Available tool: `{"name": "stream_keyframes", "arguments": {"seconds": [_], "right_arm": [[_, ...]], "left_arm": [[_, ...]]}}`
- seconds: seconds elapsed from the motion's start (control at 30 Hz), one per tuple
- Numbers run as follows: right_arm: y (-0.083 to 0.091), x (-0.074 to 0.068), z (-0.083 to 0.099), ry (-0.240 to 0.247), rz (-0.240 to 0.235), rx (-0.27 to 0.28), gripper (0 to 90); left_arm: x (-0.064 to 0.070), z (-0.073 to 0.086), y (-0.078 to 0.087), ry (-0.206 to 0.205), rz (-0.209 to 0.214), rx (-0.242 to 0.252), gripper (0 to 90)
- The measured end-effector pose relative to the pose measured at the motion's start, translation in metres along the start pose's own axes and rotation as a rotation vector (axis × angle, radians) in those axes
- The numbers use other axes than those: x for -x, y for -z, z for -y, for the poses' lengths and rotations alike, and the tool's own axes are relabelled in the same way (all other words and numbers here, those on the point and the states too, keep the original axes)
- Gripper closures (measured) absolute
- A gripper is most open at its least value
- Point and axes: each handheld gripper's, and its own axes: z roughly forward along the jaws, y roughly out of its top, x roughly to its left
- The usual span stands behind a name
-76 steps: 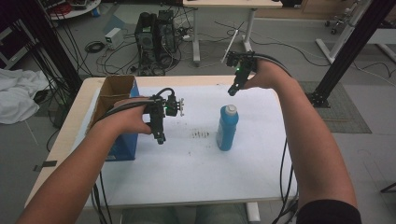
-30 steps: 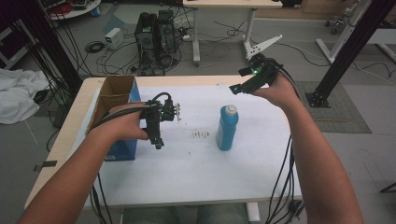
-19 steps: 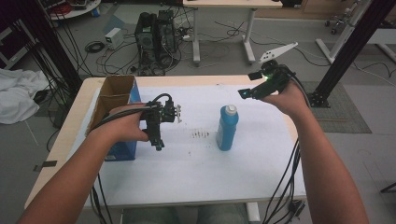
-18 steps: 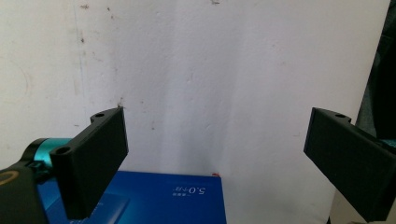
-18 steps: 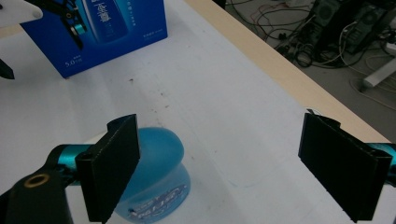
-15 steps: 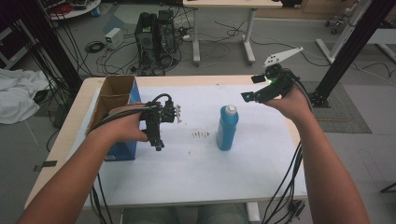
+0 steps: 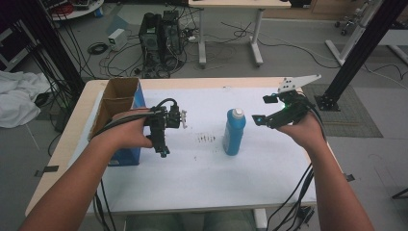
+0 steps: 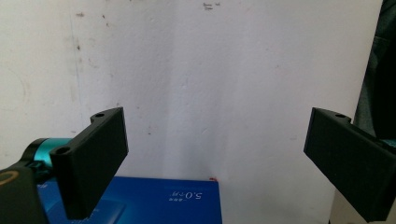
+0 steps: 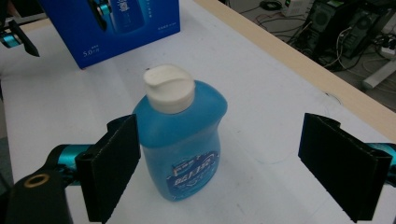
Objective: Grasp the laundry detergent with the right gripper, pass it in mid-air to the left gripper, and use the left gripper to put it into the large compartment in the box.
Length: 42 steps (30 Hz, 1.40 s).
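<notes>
A blue bottle (image 7: 234, 134) with a white cap stands upright at the middle of the white table (image 7: 202, 183). My right gripper (image 7: 263, 109) hovers just right of it, open, with its jaws pointed at the bottle and not touching it. In the right gripper view the bottle (image 9: 180, 140) stands ahead of the wide-open right gripper (image 9: 222, 140), nearer the left jaw. My left gripper (image 7: 162, 152) is held beside the blue box (image 7: 126, 156), pointing down. In the left gripper view, the left gripper (image 8: 217, 135) is open over bare table, with nothing between its fingers.
The blue box has an open cardboard top (image 7: 118, 96) and stands at the table's left; its side also shows as a blue box (image 9: 116, 28) and a blue box (image 8: 154, 200). Small dark marks (image 7: 208, 139) dot the table. Computers and cables lie on the floor beyond.
My right gripper has swung from above and behind the bottle to its right side, coming lower and nearer the person, and turned toward the bottle. The left gripper has stayed put.
</notes>
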Motion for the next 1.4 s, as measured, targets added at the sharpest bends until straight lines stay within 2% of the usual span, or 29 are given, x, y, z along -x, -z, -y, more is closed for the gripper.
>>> {"name": "stream_keyframes", "arguments": {"seconds": [0.17, 0.4, 0.57, 0.63, 0.67, 0.8, 0.97, 1.2, 1.33, 1.4], "right_arm": [[0.002, -0.008, 0.01, -0.001, 0.003, 0.006, 11.9], [0.0, -0.021, 0.03, -0.028, 0.01, 0.005, 11.9], [-0.003, -0.027, 0.041, -0.036, 0.017, -0.004, 11.9], [-0.005, -0.03, 0.045, -0.045, 0.016, -0.003, 11.9], [-0.007, -0.031, 0.05, -0.037, 0.023, -0.007, 11.8], [-0.012, -0.036, 0.059, -0.048, 0.012, 0.002, 11.9], [-0.021, -0.041, 0.069, -0.062, 0.005, 0.0, 11.9], [-0.035, -0.055, 0.085, -0.071, 0.004, 0.052, 11.9], [-0.039, -0.062, 0.091, -0.079, 0.027, 0.063, 11.9], [-0.044, -0.067, 0.099, -0.087, 0.06, 0.09, 11.8]], "left_arm": [[0.001, 0.0, 0.001, -0.006, -0.002, 0.003, 6.2], [0.004, -0.001, 0.002, -0.015, -0.007, -0.003, 6.2], [0.005, -0.001, 0.002, -0.013, -0.004, 0.013, 6.2], [0.005, -0.001, 0.002, -0.014, -0.01, 0.017, 6.2], [0.005, -0.001, 0.003, -0.028, -0.006, 0.009, 6.2], [0.007, 0.0, 0.001, -0.011, -0.003, 0.031, 6.2], [0.007, 0.002, 0.0, -0.017, 0.002, 0.029, 6.2], [0.01, 0.004, -0.003, -0.023, 0.007, 0.041, 6.2], [0.01, 0.005, -0.003, -0.017, 0.006, 0.051, 6.2], [0.01, 0.004, -0.003, -0.027, 0.009, 0.047, 6.2]]}}
